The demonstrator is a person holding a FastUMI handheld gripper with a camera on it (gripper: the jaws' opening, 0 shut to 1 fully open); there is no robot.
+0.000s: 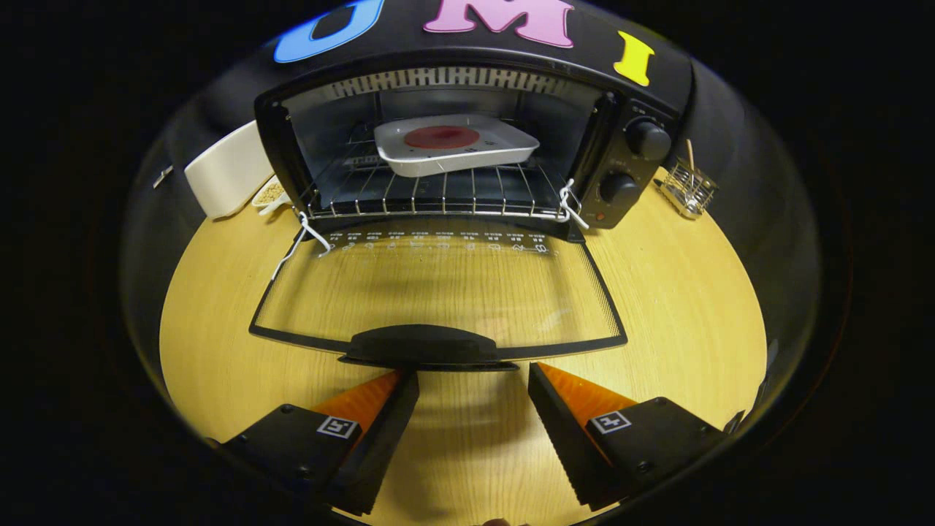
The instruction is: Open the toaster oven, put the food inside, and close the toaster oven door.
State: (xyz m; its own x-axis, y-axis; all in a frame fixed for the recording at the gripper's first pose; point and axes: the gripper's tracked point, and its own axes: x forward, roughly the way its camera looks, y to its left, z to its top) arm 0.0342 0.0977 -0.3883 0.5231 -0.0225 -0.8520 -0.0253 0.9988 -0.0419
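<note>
Tongs (473,380) stand wide apart and empty at the bottom centre of the frame, their orange-faced fingers (365,400) pointing at the dark handle (424,345) of the toaster oven door (438,292) just ahead of them, touching nothing. Beneath everything spreads the pale wooden surface (672,307). Across the upper centre sits the black toaster oven (621,109), two round knobs (649,139) on its right panel. Its glass door lies folded flat toward the tongs, the wood showing through the pane. On the wire rack (438,193) inside rests a white square tray (456,150) carrying the food (442,136), a flat red disc at its centre. Judged from this, opening and loading are done; only closing the door remains, with the handle the likely place to lift. A white rounded container (228,172) leans at the upper left beside the oven, and a small wire holder (687,188) sits at the upper right.
</note>
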